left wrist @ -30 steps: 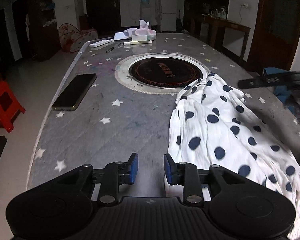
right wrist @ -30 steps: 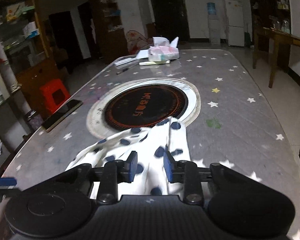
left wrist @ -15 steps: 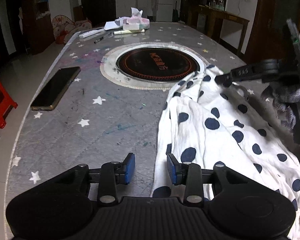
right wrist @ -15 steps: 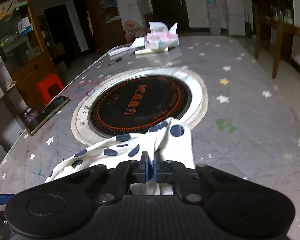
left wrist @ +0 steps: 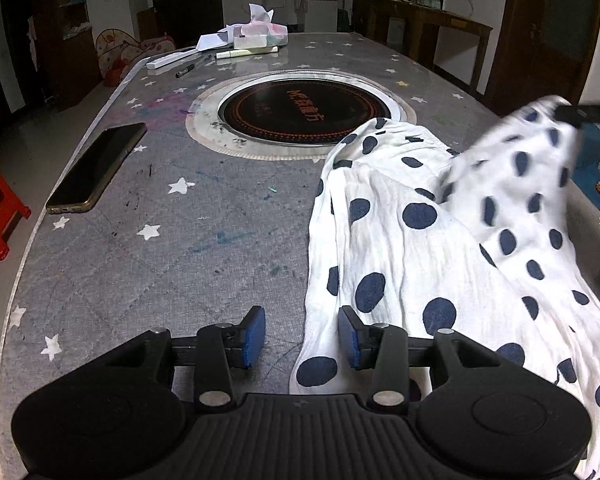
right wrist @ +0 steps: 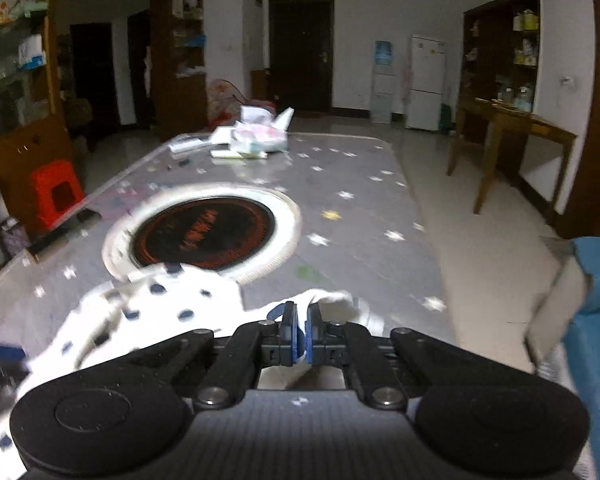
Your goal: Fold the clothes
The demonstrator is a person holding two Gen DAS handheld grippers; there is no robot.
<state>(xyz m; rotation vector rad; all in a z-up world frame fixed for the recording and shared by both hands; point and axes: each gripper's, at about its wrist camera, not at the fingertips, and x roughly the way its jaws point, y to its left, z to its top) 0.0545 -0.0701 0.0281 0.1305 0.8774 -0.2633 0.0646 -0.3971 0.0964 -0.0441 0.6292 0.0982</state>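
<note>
Garment (left wrist: 412, 248), one, white with dark dots, lay on the bench (left wrist: 204, 248) beside one round inset hob (left wrist: 304, 116). Right gripper (right wrist: 301, 330) was clamped on one raised corner. Left gripper (left wrist: 302, 336), jaws just widening, straddled the near hem, pads apart. One phone (left wrist: 96, 168) lay well left.

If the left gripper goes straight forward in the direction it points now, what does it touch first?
Most likely the near edge of the polka-dot cloth, which already lies between the open fingers of the left gripper, toward the right one. The grey star-patterned table is directly beneath, though depth is hard to judge.
</note>
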